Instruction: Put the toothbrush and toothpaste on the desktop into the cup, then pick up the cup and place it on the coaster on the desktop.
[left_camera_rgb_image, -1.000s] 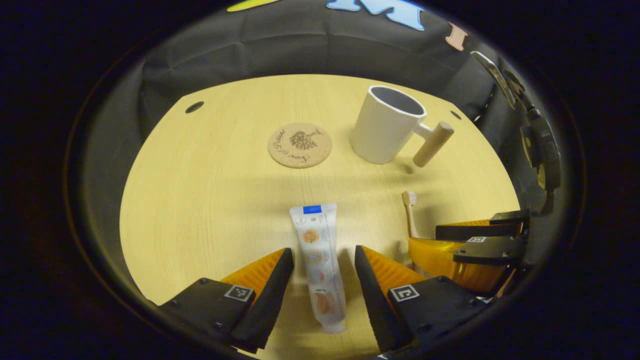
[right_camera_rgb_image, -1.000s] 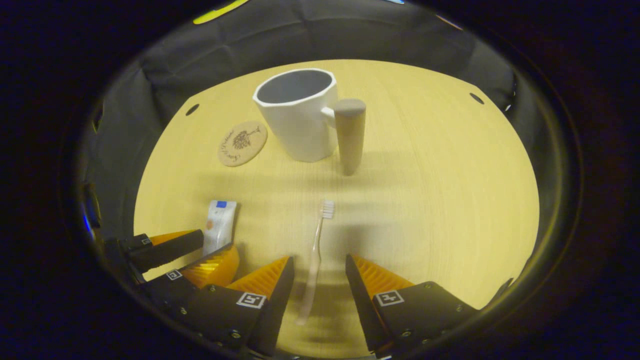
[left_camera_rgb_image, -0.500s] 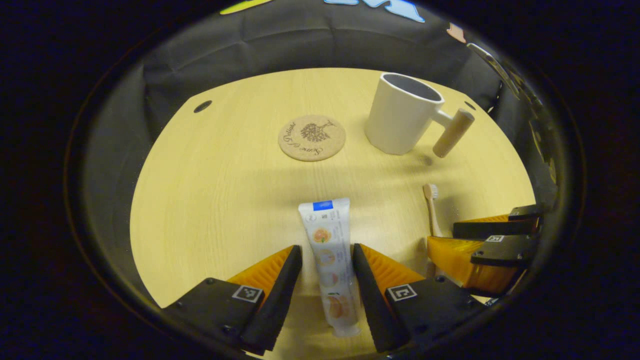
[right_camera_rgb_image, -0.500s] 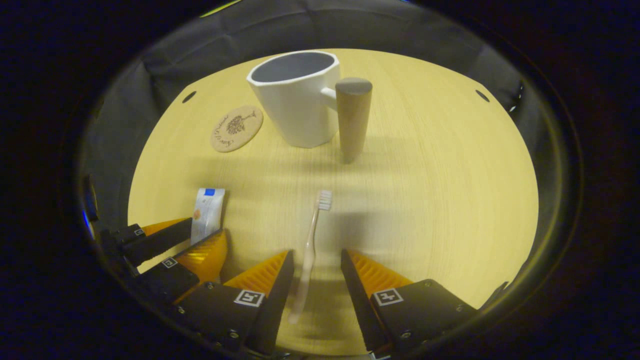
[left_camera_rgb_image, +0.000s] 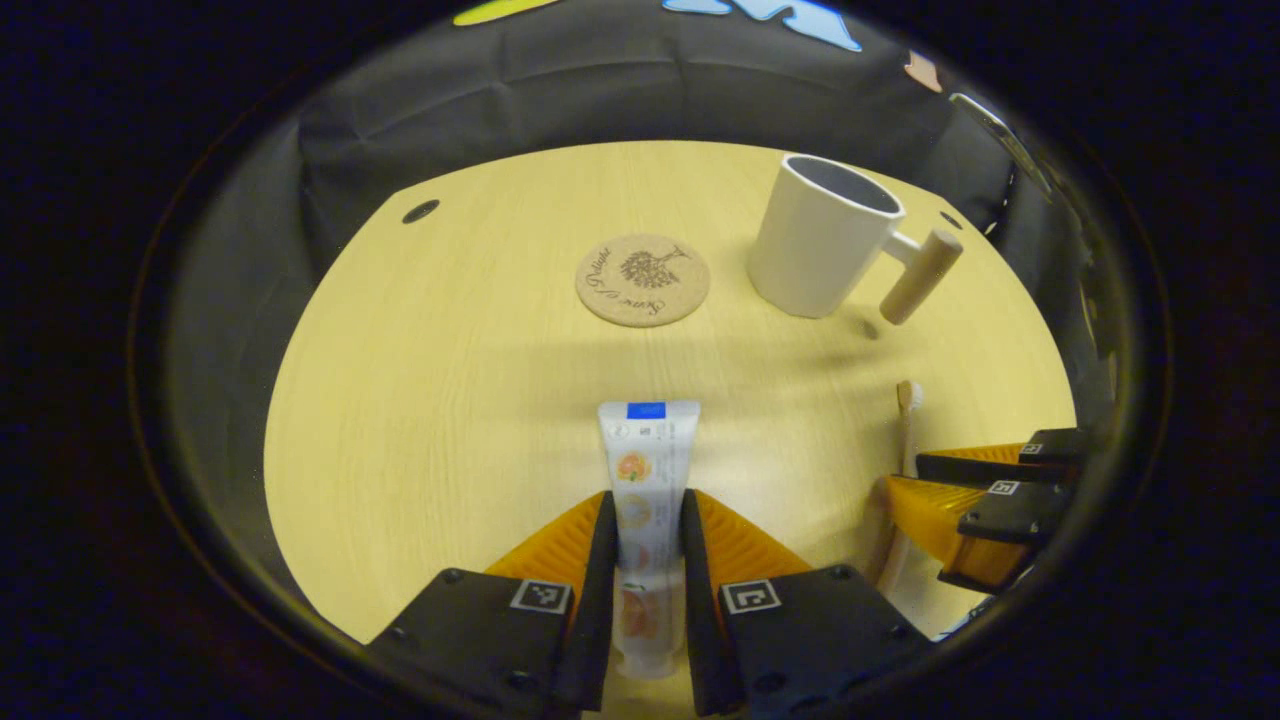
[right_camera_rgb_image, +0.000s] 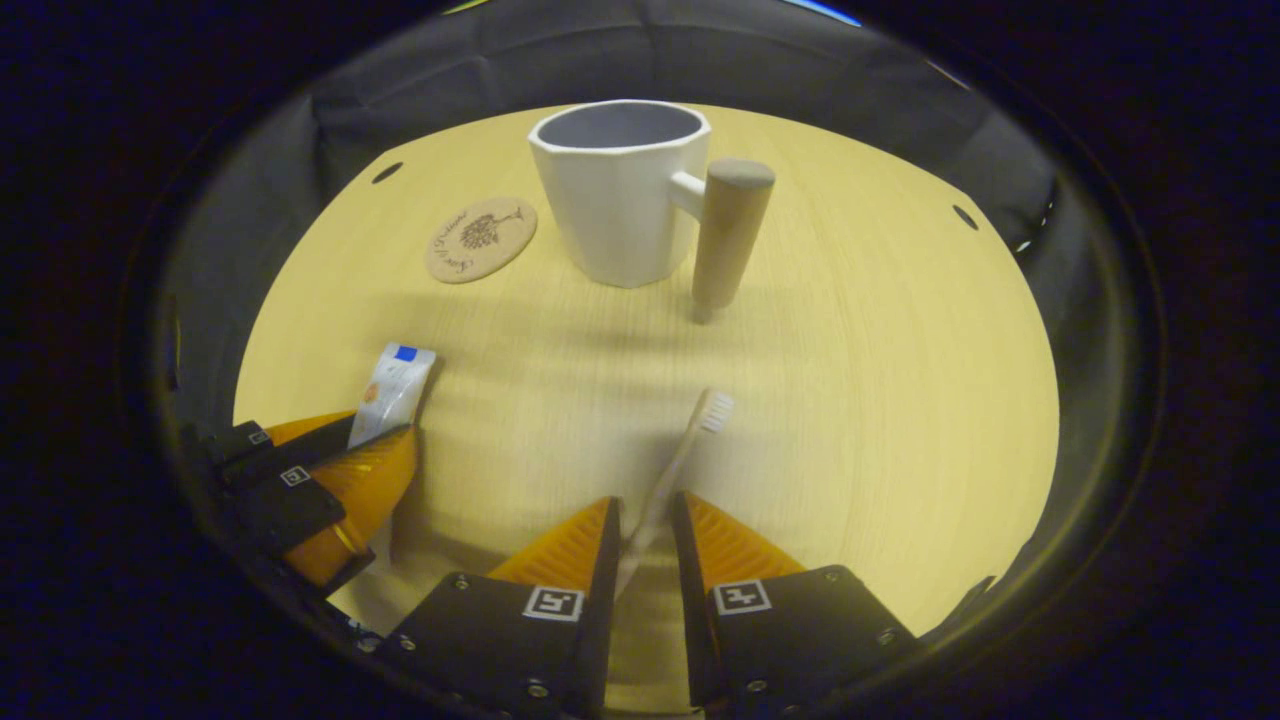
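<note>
A white toothpaste tube (left_camera_rgb_image: 645, 470) with a blue end lies on the wooden desktop (left_camera_rgb_image: 470, 380), and my left gripper (left_camera_rgb_image: 645, 520) is shut on its lower half. In the right gripper view, my right gripper (right_camera_rgb_image: 645, 515) is shut on the handle of a pale toothbrush (right_camera_rgb_image: 690, 445), whose bristles point toward the cup. The white cup (right_camera_rgb_image: 620, 190) with a wooden peg handle (right_camera_rgb_image: 728, 235) stands upright beyond. A round cork coaster (left_camera_rgb_image: 642, 280) lies left of the cup (left_camera_rgb_image: 825, 235). The right gripper (left_camera_rgb_image: 985, 480) shows with the toothbrush (left_camera_rgb_image: 908, 405) at right; the left gripper (right_camera_rgb_image: 320, 470) holds the tube (right_camera_rgb_image: 392, 380).
Black cloth walls ring the desktop's far edge. Small dark holes (left_camera_rgb_image: 420, 211) sit near the desktop's back corners. Bare wood lies between the grippers and the cup.
Both grippers went from open to shut, the left onto the toothpaste tube and the right onto the toothbrush handle. The toothbrush head has swung to the right.
</note>
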